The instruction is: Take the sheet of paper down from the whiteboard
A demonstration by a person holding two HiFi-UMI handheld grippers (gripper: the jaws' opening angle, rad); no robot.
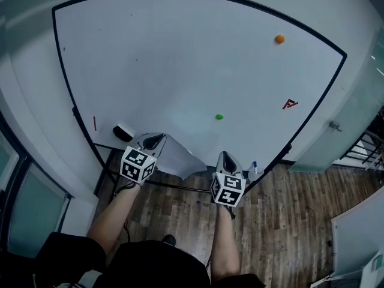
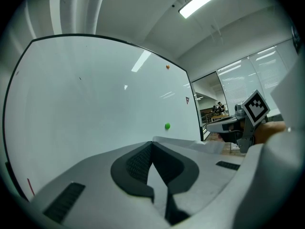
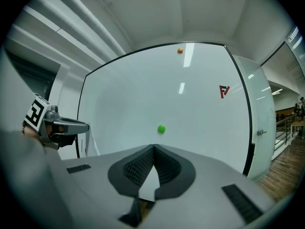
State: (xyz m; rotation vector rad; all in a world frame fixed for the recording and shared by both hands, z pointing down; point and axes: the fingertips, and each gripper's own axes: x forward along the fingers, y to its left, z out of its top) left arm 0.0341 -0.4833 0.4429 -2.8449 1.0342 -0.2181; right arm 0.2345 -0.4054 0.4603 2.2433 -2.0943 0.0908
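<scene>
The white sheet of paper (image 1: 177, 158) is off the whiteboard (image 1: 180, 59) and sags in front of its lower edge. My left gripper (image 1: 157, 139) is shut on the sheet's left end. In the left gripper view the paper (image 2: 193, 145) runs from the closed jaws of that gripper (image 2: 152, 144) out to the right. My right gripper (image 1: 224, 156) sits just right of the sheet's free corner, apart from it. Its jaws (image 3: 153, 147) are shut, with no paper edge showing past them. Both grippers point level at the board.
A green magnet (image 1: 219, 117) sits on the board above the grippers, an orange one (image 1: 279, 39) is high on the right, and a red mark (image 1: 290, 104) lies below that. A black eraser (image 1: 123, 132) and a blue-capped marker (image 1: 254, 166) are at the board's bottom rail. Wooden floor lies below.
</scene>
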